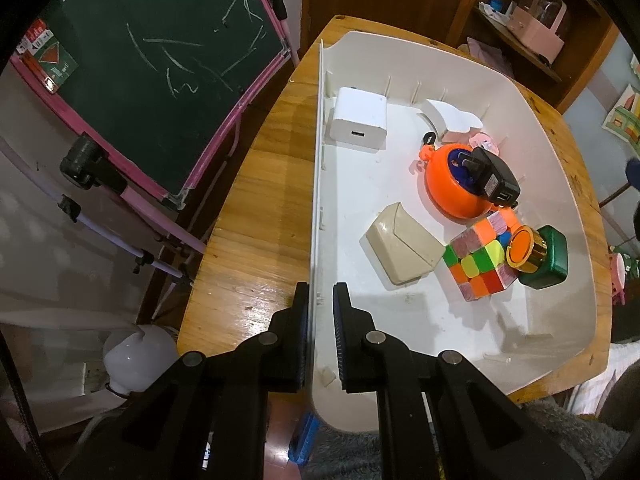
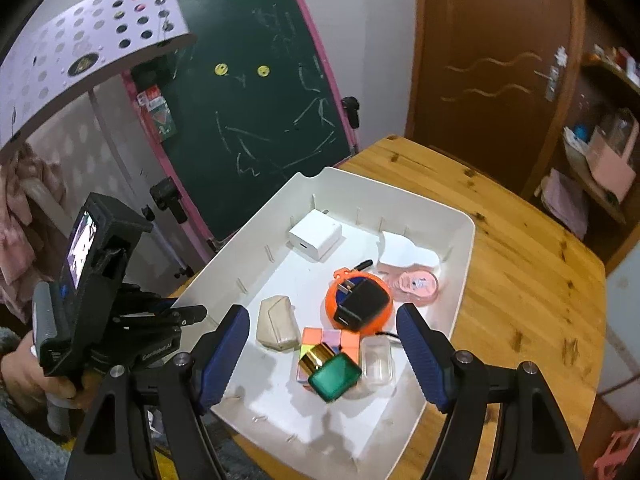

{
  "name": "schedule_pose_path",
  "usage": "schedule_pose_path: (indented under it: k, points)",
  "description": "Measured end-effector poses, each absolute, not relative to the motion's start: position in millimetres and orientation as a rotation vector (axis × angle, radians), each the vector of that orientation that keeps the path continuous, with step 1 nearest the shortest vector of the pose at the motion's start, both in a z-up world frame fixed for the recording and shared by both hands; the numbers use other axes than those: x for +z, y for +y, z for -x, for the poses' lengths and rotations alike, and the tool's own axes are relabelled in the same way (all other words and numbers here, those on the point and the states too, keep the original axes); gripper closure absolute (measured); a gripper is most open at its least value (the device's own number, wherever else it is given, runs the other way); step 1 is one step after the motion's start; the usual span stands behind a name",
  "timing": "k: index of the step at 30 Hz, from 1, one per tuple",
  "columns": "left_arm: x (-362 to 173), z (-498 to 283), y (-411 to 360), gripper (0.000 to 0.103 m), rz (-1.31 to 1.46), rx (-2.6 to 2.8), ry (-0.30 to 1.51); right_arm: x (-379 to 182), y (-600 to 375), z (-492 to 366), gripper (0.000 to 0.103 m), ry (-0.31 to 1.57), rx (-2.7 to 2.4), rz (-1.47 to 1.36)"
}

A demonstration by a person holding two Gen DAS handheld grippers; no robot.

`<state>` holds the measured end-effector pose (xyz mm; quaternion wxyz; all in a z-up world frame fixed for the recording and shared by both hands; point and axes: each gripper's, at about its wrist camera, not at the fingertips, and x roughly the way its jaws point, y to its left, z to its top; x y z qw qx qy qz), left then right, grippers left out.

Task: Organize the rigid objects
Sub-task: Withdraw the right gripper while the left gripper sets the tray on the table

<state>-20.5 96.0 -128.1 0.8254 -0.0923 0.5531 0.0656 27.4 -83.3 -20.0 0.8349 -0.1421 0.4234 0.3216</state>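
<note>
The white tray (image 2: 460,276) on the wooden counter (image 2: 532,300) holds a green perfume bottle (image 2: 334,376) against a puzzle cube (image 1: 482,258); the left tool (image 1: 320,320) clamps the tray's wall, the right tool (image 2: 324,360) gapes empty, no writing legible.

From my remote seat I see a warm wooden table (image 2: 520,280) with knots in its planks, filling the middle of the room. Behind it leans a green chalkboard (image 2: 256,120) in a pink frame, scribbled with chalk and carrying two yellow magnets. To its right stands a brown wooden door (image 2: 492,72) with carved wavy lines, beside dark wooden shelves (image 1: 532,32) that hold a pink box. The wall is pale, the light dim and indoor.
</note>
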Motion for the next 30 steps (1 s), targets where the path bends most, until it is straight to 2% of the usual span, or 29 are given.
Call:
schedule_pose_path:
  k: [9, 26, 30]
  points:
    - [-114.1, 25.7, 92.4, 0.091, 0.178, 0.16, 1.141, -18.2, -109.2, -16.6, 0.026, 0.919, 0.641, 0.221]
    - [-65.9, 38.4, 66.1, 0.089, 0.183, 0.103, 1.024, 5.7, -132.9, 13.1, 0.026, 0.825, 0.602, 0.201]
    - [-55.4, 36.1, 50.3, 0.083, 0.18, 0.064, 1.011, 10.2, -141.0, 18.1, 0.026, 0.81, 0.582, 0.189]
